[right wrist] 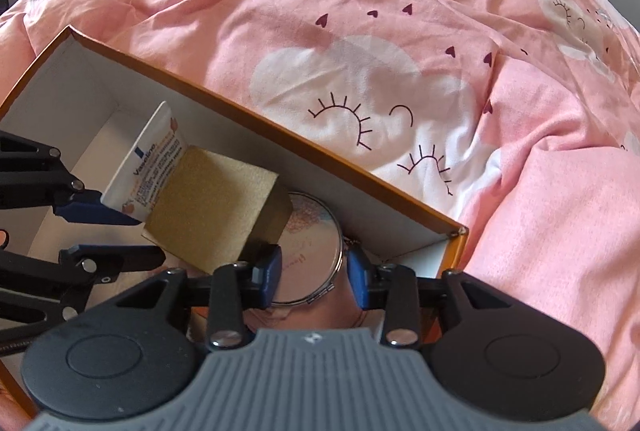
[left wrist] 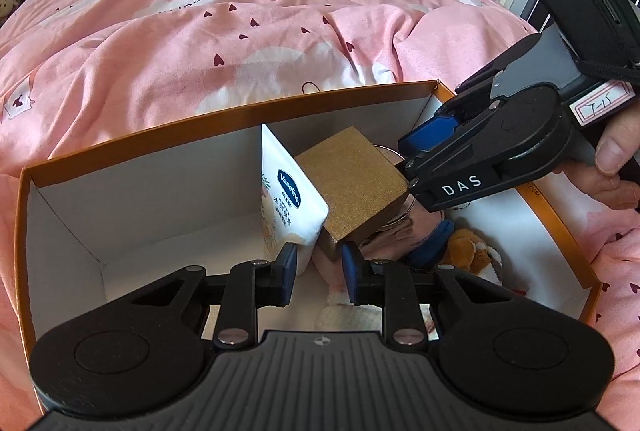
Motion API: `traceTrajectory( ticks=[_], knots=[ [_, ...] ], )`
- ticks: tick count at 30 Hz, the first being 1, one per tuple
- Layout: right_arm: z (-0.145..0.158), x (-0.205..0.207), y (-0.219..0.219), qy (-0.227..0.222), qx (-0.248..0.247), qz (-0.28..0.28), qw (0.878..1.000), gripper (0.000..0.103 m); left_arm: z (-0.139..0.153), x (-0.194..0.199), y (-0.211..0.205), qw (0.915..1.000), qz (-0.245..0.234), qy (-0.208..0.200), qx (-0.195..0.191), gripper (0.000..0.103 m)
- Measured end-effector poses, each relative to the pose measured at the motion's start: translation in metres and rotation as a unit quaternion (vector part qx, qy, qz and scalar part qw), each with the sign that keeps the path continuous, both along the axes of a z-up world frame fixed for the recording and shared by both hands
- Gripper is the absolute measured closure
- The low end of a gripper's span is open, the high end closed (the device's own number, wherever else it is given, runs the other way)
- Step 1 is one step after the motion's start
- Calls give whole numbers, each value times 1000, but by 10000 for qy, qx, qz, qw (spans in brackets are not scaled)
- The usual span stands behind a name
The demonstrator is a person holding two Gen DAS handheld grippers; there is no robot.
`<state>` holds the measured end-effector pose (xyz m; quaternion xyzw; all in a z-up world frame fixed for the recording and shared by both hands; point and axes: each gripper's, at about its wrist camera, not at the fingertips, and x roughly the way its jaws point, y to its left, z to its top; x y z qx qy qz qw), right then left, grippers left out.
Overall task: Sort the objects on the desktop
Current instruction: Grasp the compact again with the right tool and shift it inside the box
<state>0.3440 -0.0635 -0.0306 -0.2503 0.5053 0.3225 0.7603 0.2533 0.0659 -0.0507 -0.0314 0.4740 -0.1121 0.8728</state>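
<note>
My left gripper [left wrist: 319,273] hangs inside the orange cardboard box with white lining [left wrist: 168,167], jaws apart, clamping nothing. The white Vaseline tube [left wrist: 285,203] leans on the gold textured square box [left wrist: 352,187]. My right gripper [right wrist: 314,273], jaws apart, hovers over the round metal-rimmed tin [right wrist: 316,251], empty.

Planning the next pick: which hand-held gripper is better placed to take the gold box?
Left. The left hand-held gripper already straddles a corner of the gold box; the right hand-held gripper straddles the round tin.
</note>
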Motion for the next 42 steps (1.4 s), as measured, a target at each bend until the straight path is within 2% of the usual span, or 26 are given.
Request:
traceTrajectory(
  ticks=[2, 5, 7, 9, 10, 12, 14, 15, 16, 17, 19, 22, 26, 29, 32, 37, 40, 42],
  knots=[
    [-1, 6, 4, 38, -45, 5, 10000, 56, 0, 2, 3, 10000, -18, 45, -26, 75],
    [-4, 10, 10, 25, -192, 128, 9997, 45, 0, 5, 8, 9999, -34, 120, -71, 75],
    [-9, 10, 17, 163, -306, 395, 9986, 29, 0, 7, 12, 9996, -64, 178, -219, 73],
    [-16, 5, 24, 130, -492, 714, 9961, 22, 0, 9, 14, 9997, -17, 187, -137, 73],
    [-19, 3, 26, 118, -563, 766, 9954, 19, 0, 10, 16, 9997, -20, 196, -143, 73],
    [-21, 2, 28, 62, -679, 805, 9944, 20, 0, 11, 19, 9995, -31, 207, -219, 74],
    [-19, 1, 26, 31, -682, 831, 9942, 24, 0, 11, 20, 9994, -41, 206, -260, 74],
    [-16, 0, 24, -16, -677, 845, 9941, 32, -1, 11, 20, 9995, -51, 199, -254, 74],
    [-12, 0, 21, 16, -594, 816, 9949, 50, -1, 10, 19, 9995, -67, 194, -237, 74],
    [-8, 2, 17, 176, -465, 681, 9964, 54, -2, 10, 18, 9995, -88, 187, -217, 74],
    [0, 3, 10, 217, -296, 527, 9979, 67, -4, 10, 17, 9996, -100, 185, -174, 74],
    [12, 2, 1, 350, -40, 336, 9988, 78, -4, 9, 18, 9997, -63, 184, -175, 74],
    [29, -8, -8, 219, 128, 269, 9993, 84, 0, 3, 20, 9999, -41, 107, -128, 74],
    [38, -14, -11, -54, 17, 204, 9998, 88, 1, 0, 20, 10000, -35, 46, 8, 74],
    [36, -14, -13, -246, -225, 113, 9994, 88, 1, -2, 20, 10000, -42, 17, 51, 73],
    [21, -13, -13, -293, -405, -16, 9987, 88, 1, -4, 21, 10000, -21, -3, 88, 74],
    [18, -23, -8, -561, -499, 115, 9971, 88, 1, -7, 24, 10000, 38, 21, 87, 73],
    [19, -35, -3, -953, -646, 265, 9930, 88, 3, -8, 27, 9999, 106, 39, 42, 74]
  ],
)
